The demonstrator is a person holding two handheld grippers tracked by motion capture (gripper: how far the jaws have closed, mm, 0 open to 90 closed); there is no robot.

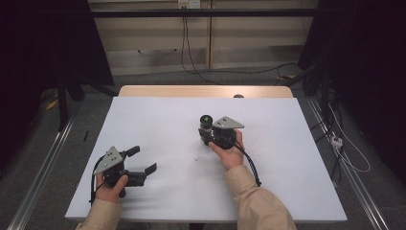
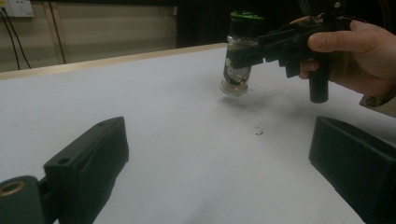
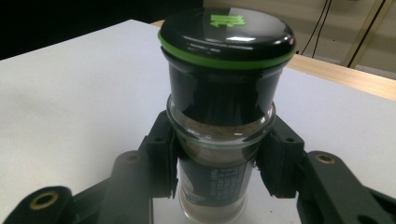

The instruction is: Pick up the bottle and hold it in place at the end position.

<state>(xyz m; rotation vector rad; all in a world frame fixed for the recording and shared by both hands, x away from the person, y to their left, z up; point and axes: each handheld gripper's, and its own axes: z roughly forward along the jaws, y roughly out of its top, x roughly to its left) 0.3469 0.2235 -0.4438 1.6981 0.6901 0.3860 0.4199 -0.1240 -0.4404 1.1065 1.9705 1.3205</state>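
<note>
A small glass spice jar [image 1: 206, 123] with a black cap ringed in green is held near the middle of the white table [image 1: 158, 120]. My right gripper [image 1: 208, 131] is shut on its glass body. In the left gripper view the jar [image 2: 240, 56] hangs just above the surface, tilted slightly, with a shadow beneath. The right gripper view shows the jar [image 3: 224, 107] upright between both pads, brownish powder inside. My left gripper [image 1: 142, 160] rests at the front left of the table, open, with nothing between its fingers [image 2: 88, 158].
A few dark specks [image 2: 258, 129] lie on the table between the grippers. A wooden edge [image 1: 206, 91] runs along the table's far side. Cables [image 1: 344, 148] trail over the floor at the right, and metal rails flank the table.
</note>
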